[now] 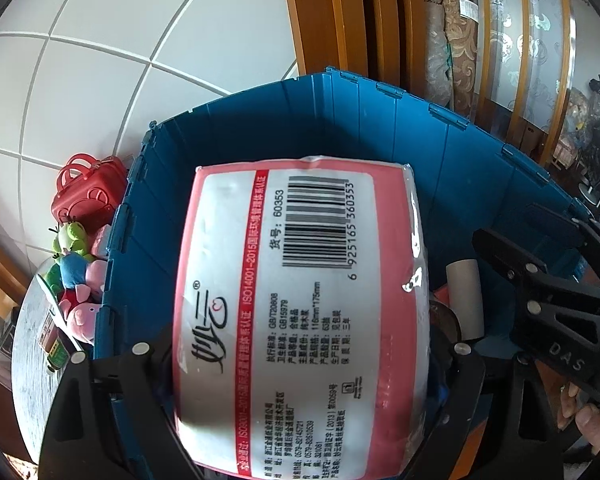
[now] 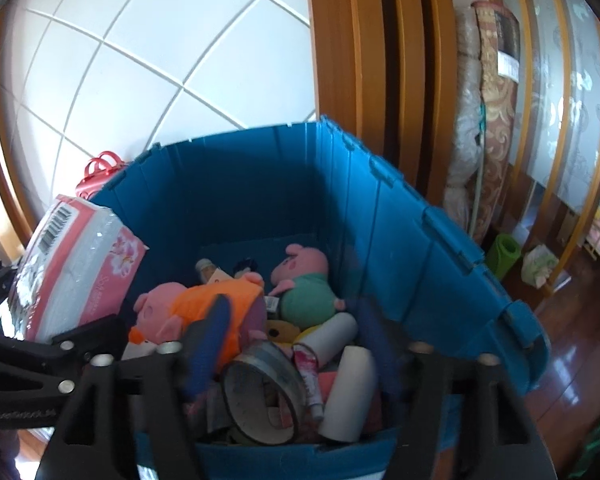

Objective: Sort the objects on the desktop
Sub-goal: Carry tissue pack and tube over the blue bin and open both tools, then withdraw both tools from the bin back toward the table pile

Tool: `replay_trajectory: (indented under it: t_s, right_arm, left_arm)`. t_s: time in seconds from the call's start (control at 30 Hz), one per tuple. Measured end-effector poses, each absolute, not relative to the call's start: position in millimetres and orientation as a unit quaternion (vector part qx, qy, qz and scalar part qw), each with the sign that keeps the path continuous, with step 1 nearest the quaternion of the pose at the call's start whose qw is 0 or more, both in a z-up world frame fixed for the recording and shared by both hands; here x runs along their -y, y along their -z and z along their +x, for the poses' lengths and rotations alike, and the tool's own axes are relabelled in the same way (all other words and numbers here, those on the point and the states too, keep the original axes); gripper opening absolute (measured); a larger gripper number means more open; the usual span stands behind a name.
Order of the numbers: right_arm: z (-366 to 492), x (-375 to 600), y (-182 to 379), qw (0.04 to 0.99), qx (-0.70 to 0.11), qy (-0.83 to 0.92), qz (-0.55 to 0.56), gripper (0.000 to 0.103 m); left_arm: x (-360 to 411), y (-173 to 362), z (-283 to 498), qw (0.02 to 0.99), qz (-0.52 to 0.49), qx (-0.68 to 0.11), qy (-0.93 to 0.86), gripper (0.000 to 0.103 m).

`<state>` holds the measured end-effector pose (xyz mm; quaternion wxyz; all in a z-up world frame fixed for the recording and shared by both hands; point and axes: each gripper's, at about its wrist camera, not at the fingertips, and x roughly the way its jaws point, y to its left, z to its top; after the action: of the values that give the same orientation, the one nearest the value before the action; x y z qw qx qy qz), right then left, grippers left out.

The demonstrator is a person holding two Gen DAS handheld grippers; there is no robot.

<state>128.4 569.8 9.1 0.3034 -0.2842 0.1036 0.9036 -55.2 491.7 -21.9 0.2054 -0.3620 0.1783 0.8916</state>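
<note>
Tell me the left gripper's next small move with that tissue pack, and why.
Probably lower it a little further, then open the left gripper. The tissue pack sits between its fingers above the blue crate, while the right gripper stands open with nothing held.

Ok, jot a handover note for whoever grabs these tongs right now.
Left tongs: closed on the tissue pack, held tilted above the blue bin.
Right tongs: open over the bin; a blurred blue-handled item sits between them, apparently loose.
Done: plush pigs, tape roll, paper tubes in the bin.
Left: drop the pack in; plush toys and red case wait outside the bin's left wall.
</note>
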Motion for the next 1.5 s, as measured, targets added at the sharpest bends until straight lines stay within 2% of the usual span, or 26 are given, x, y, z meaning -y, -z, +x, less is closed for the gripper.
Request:
replay_trajectory:
  t_s: [0.07, 0.1, 0.2, 0.6, 0.87, 1.13, 1.3, 1.5]
  right_arm:
    - [133, -568, -14, 0.313, -0.094, -0.904, -0.277, 0.094]
    - [136, -568, -17, 0.316, -0.095, -0.904, -0.272, 0.097]
    - [143, -570, -24, 0.323, -0.099, -0.905, -0.26, 0.103]
    - [157, -558, -43, 0.324, -0.086, -0.912, -0.238, 0.103]
    - [149, -533, -49, 0.309, -0.08, -0.918, -0.235, 0.103]
    - [117, -461, -65, 0.277, -0.06, -0.934, -0.219, 0.103]
    - [78, -385, -78, 0.251, -0.037, -0.946, -0.2, 0.103]
    - [13, -281, -69, 0.207, -0.014, -0.957, -0.204, 0.103]
  left_arm:
    - [-488, 13, -50, 0.209, -0.338, -0.168, -0.902, 0.096]
    - [-487, 9, -49, 0.208, -0.323, -0.165, -0.908, 0.103]
    - [-486, 6, -53, 0.197, -0.319, -0.161, -0.913, 0.103]
    - [-472, -1, -42, 0.209, -0.315, -0.152, -0.913, 0.103]
    - [-427, -11, -32, 0.214, -0.305, -0.125, -0.92, 0.103]
    - [-313, -18, -32, 0.184, -0.297, -0.069, -0.934, 0.103]
    - [-192, -25, -28, 0.144, -0.274, -0.001, -0.951, 0.103]
    - [-56, -12, -27, 0.076, -0.286, -0.003, -0.955, 0.103]
